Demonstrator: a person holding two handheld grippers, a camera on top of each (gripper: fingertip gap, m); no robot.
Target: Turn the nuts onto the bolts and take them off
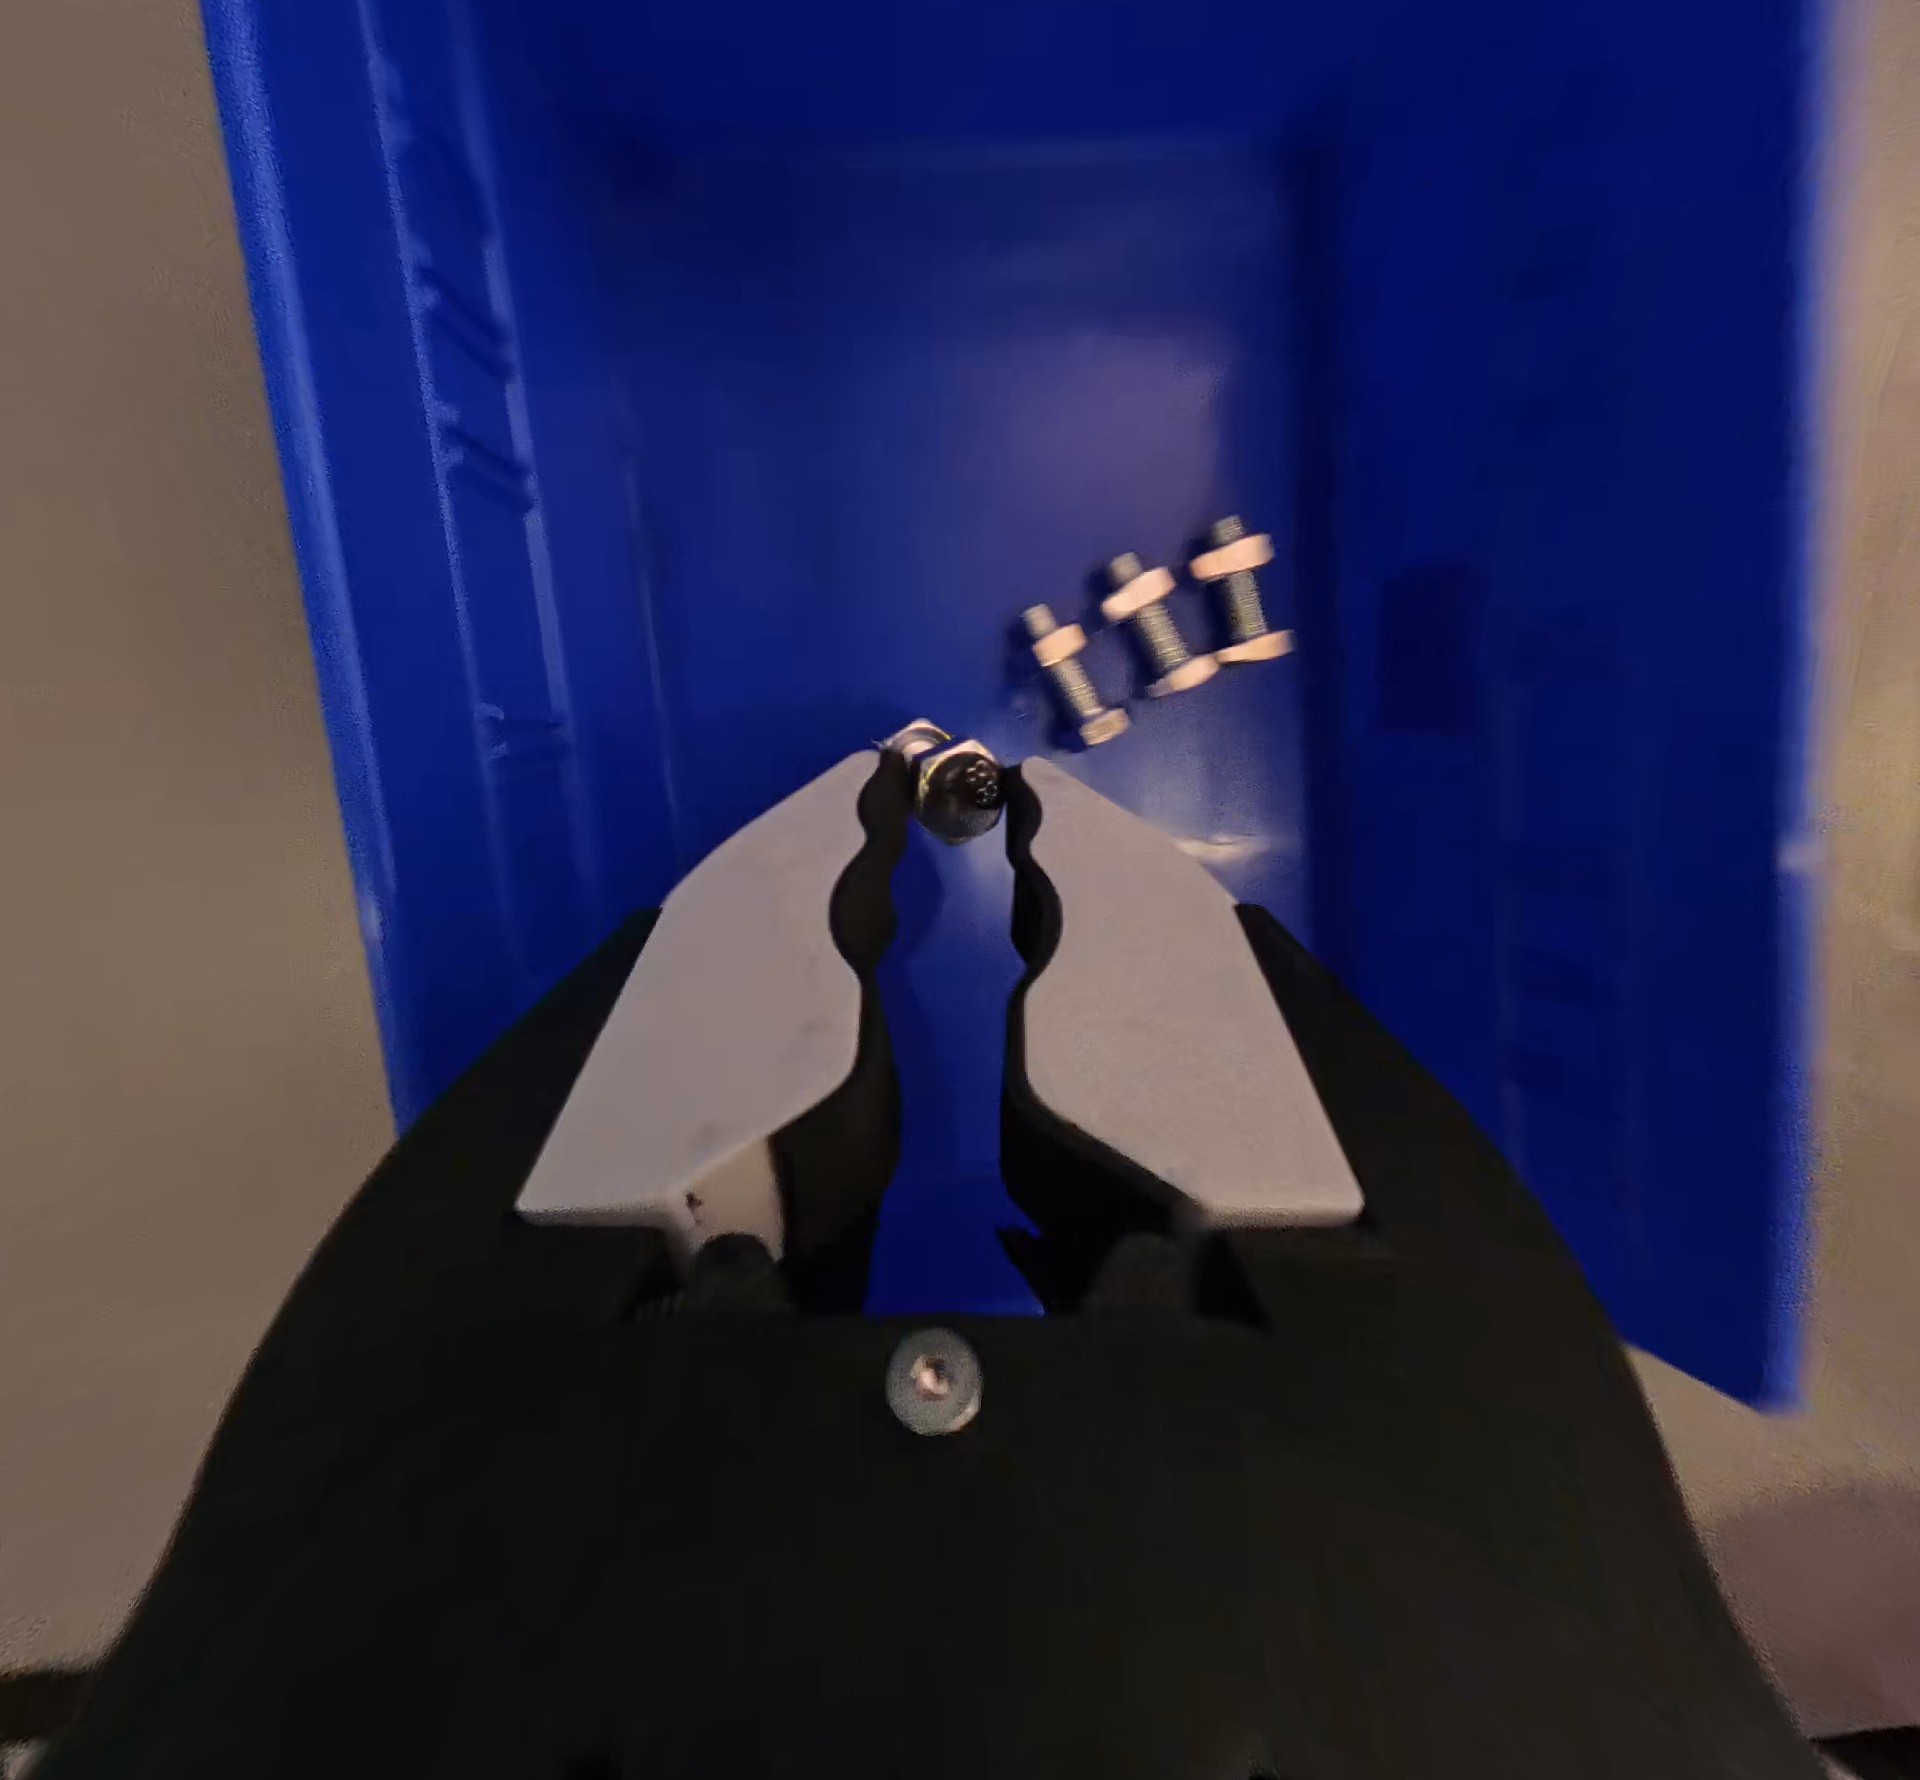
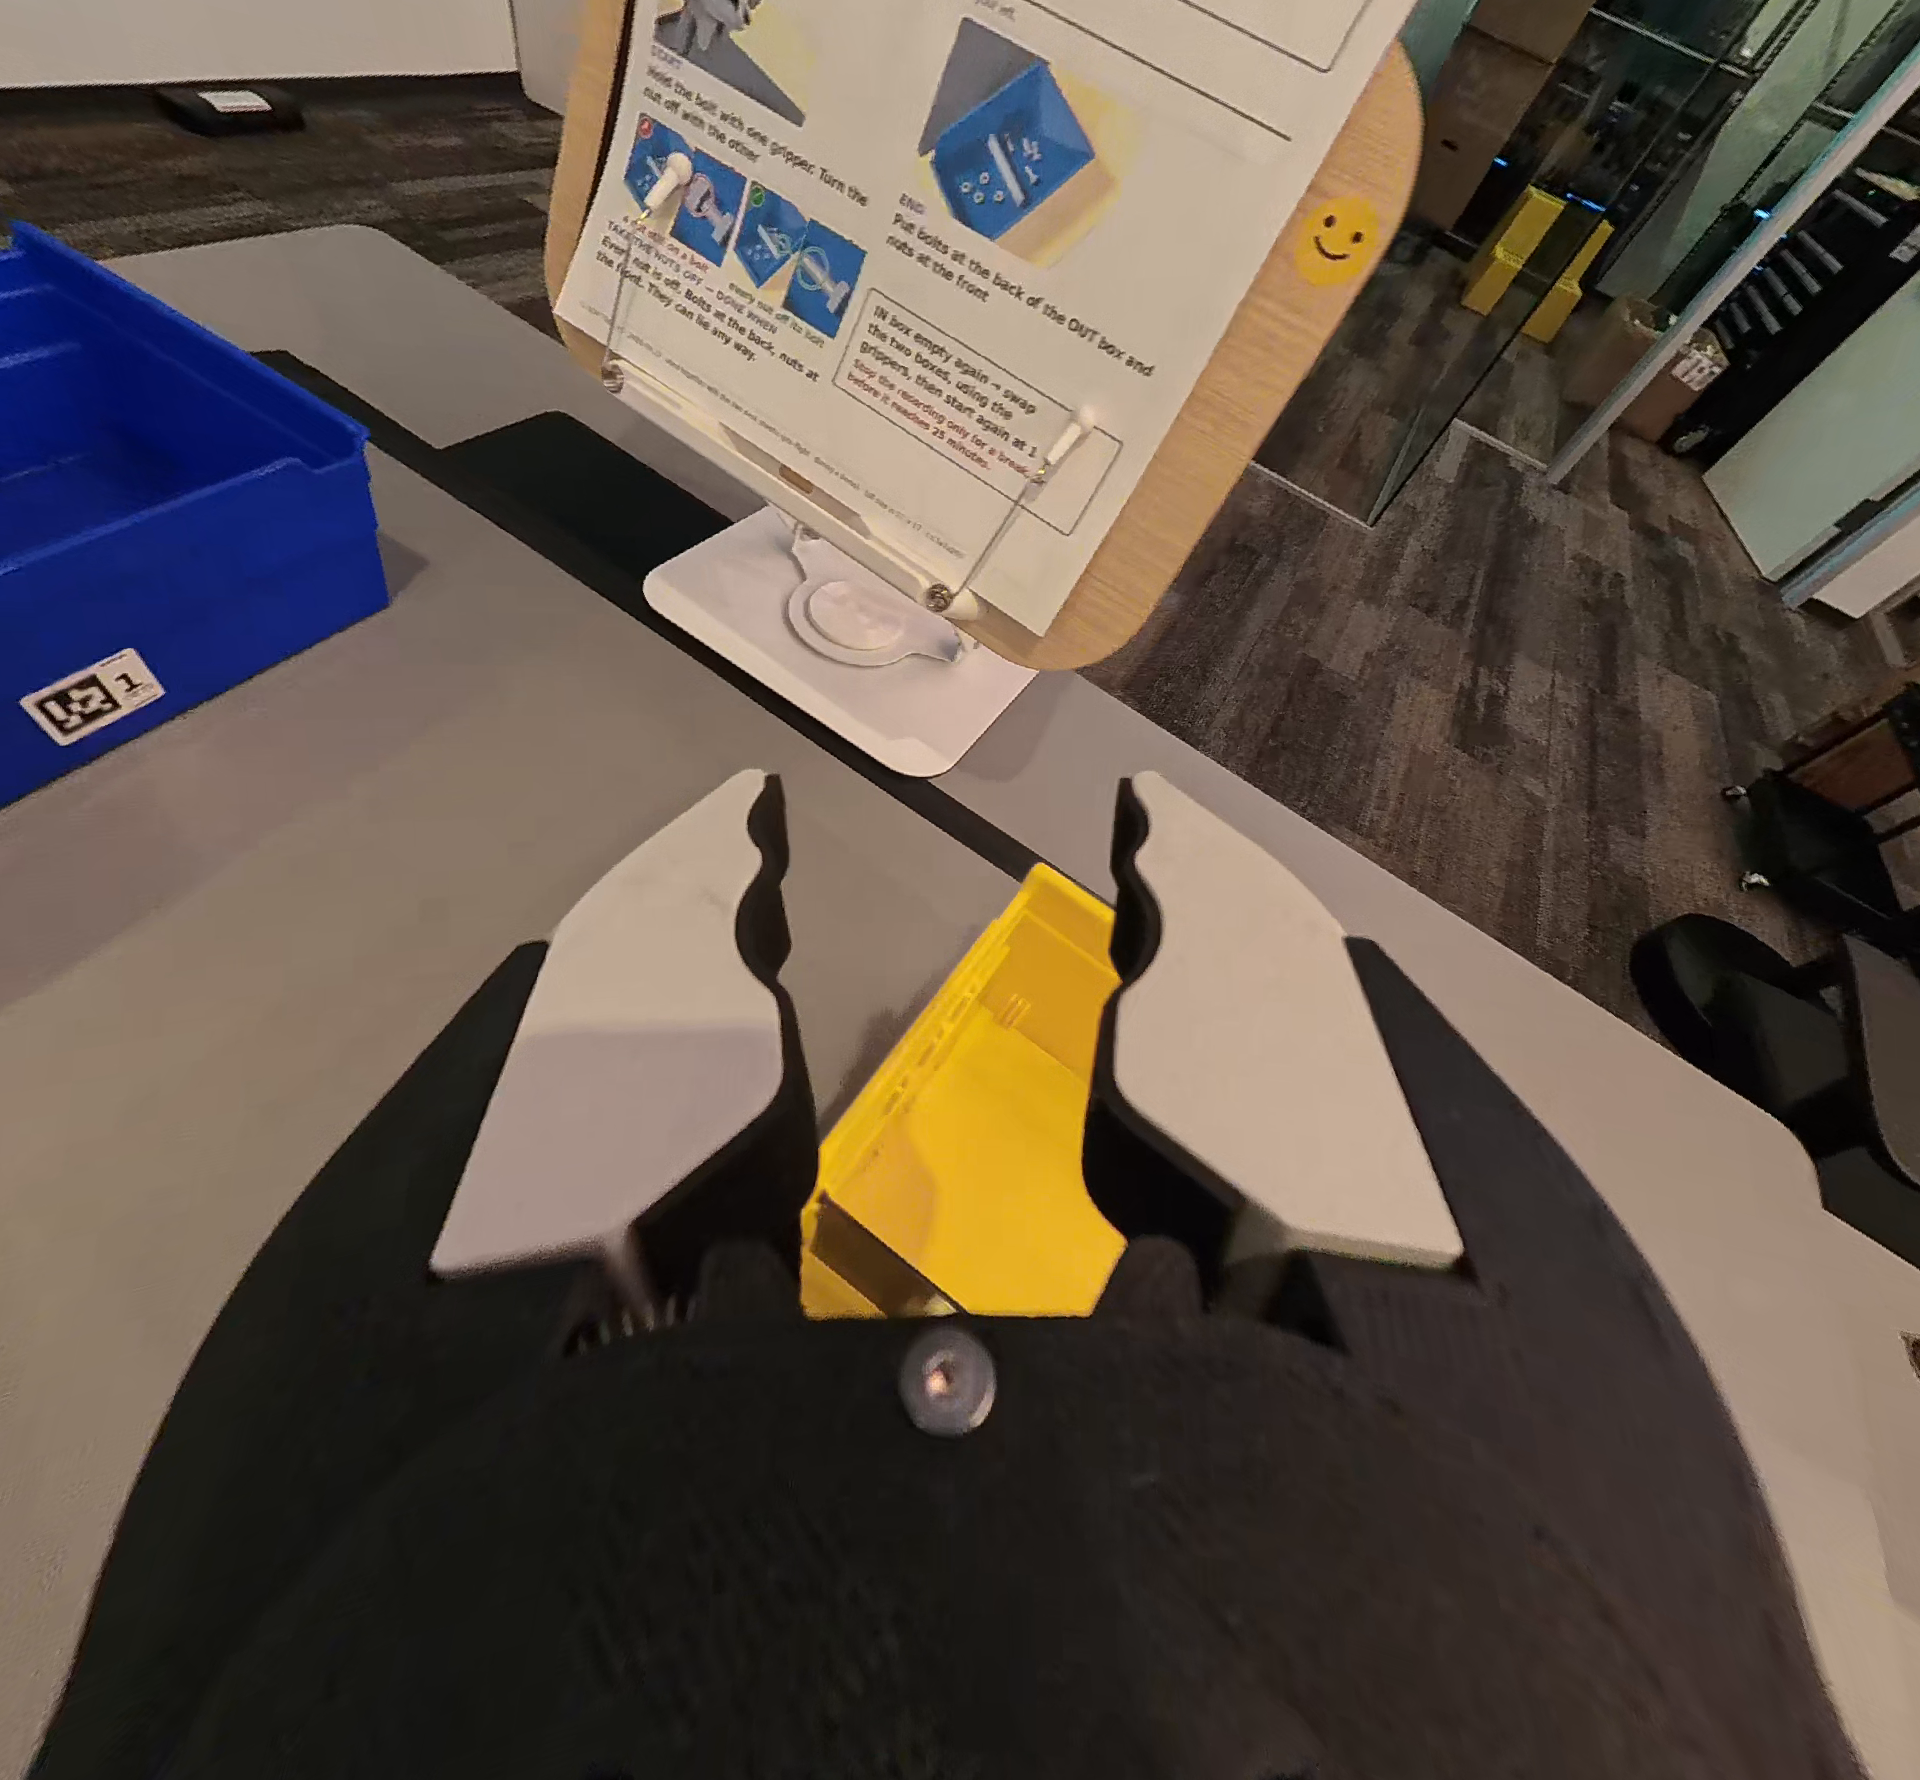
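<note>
In the left wrist view my left gripper [image 1: 948,774] is shut on a bolt [image 1: 956,793] with a nut on it, held at the fingertips with its head toward the camera, above the floor of a blue bin [image 1: 935,296]. Three more bolts with nuts [image 1: 1153,629] lie side by side on the bin floor, just beyond and to the right of the tips. In the right wrist view my right gripper [image 2: 948,795] is open and empty above the grey table [image 2: 312,899]. A yellow bin [image 2: 987,1107] shows between its fingers, below them.
A second blue bin [image 2: 156,525] with a square-code label stands at the left of the right wrist view. An instruction sheet on a wooden board with a white stand [image 2: 894,255] stands at the table's far edge. Beyond the edge lie carpet, shelving and a dark chair [image 2: 1766,1013].
</note>
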